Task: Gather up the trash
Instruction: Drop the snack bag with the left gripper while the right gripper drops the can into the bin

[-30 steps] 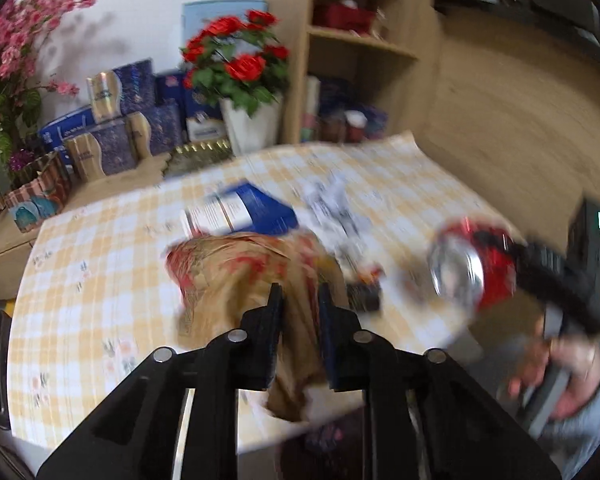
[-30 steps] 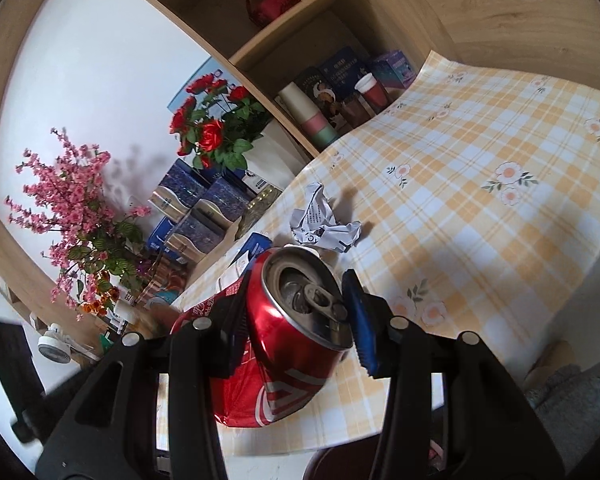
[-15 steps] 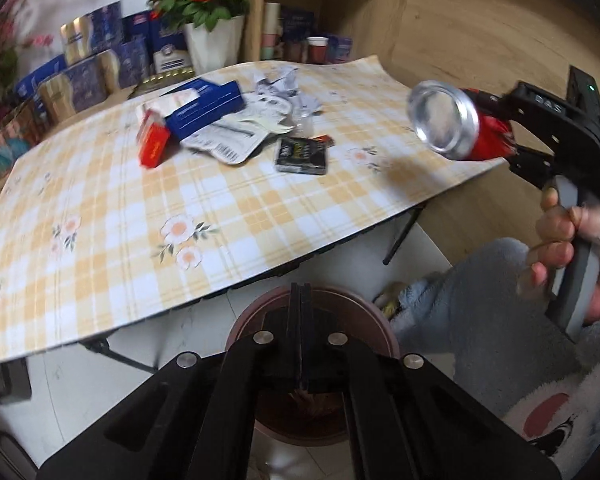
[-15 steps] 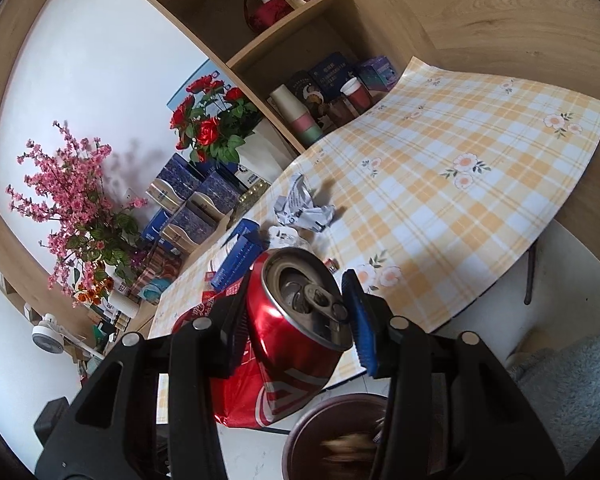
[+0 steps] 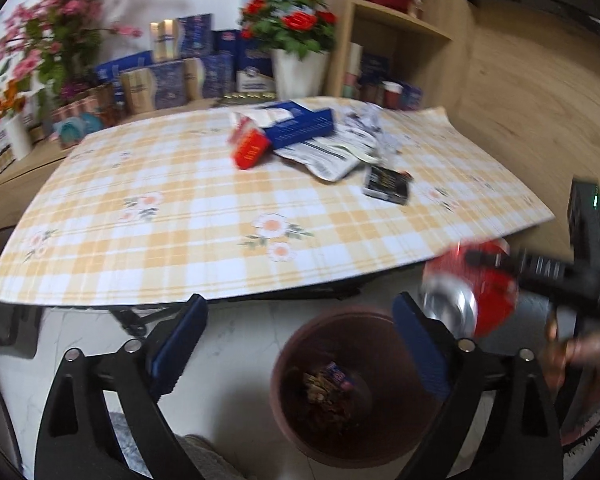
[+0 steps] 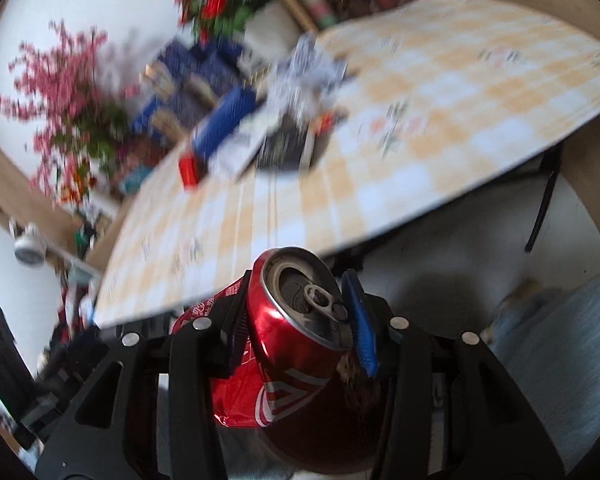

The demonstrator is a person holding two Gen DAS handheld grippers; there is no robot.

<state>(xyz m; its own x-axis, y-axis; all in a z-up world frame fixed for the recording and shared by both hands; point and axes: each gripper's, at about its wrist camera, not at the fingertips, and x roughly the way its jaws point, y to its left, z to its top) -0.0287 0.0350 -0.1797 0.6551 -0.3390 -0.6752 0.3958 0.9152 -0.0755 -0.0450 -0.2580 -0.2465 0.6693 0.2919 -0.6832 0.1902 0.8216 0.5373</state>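
Left gripper (image 5: 300, 344) just opened, fingers spread wide and empty above the bin (image 5: 352, 392) on the floor below the table (image 5: 180, 220) edge. Right gripper (image 6: 300, 320) pinching a red can (image 6: 300, 344), blurred, just beside the bin's rim.

Both wrist views angled down near the table (image 5: 220, 240) edge, the right perhaps closer, blurred.

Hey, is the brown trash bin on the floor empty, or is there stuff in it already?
Not empty. The left wrist view looks down into the brown bin, and crumpled brownish wrappers lie at its bottom, well below the rim.
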